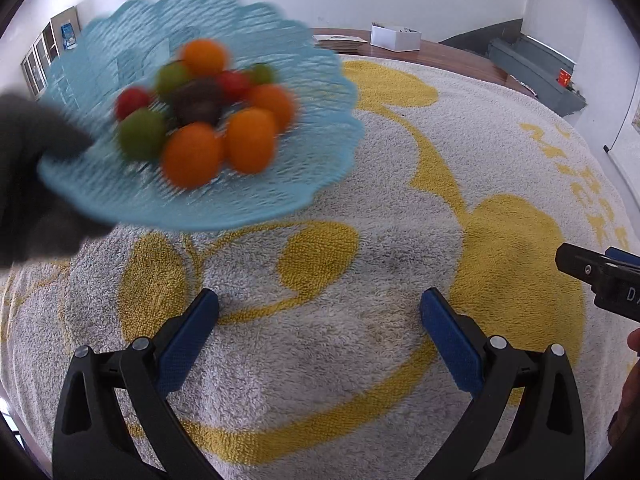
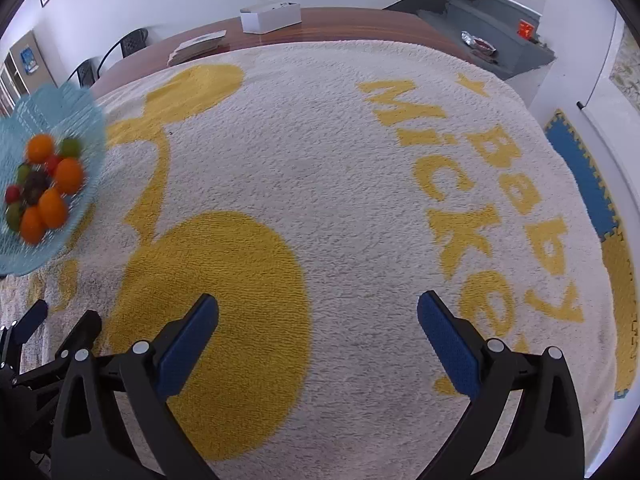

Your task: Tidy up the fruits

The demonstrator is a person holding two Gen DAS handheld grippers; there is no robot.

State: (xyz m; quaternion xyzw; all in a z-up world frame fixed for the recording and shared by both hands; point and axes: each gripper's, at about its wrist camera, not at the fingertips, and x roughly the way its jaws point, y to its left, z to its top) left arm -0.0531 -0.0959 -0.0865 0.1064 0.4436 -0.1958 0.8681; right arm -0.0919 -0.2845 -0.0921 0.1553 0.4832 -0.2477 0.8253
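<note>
A pale blue scalloped lattice bowl (image 1: 224,196) is seen blurred at the upper left of the left wrist view, above a white and yellow towel (image 1: 360,216) that covers the table. Its left rim is overlapped by a dark, blurred shape (image 1: 36,184) whose nature cannot be told. In the bowl, four oranges (image 1: 192,156) are heaped with three small green fruits (image 1: 140,134), two small red fruits (image 1: 132,102) and a dark brown fruit (image 1: 198,102) at the middle. In the right wrist view the same bowl (image 2: 60,108) is found at the far left edge.

The left gripper (image 1: 319,322) is held over the towel near the bowl, its blue-padded fingers (image 1: 188,340) spread wide with nothing between them. The right gripper (image 2: 318,324) is likewise held over the towel, fingers (image 2: 448,348) wide apart and empty, well apart from the bowl. A white box (image 2: 270,16) is seen on the bare wooden table (image 2: 360,26) beyond the towel.
</note>
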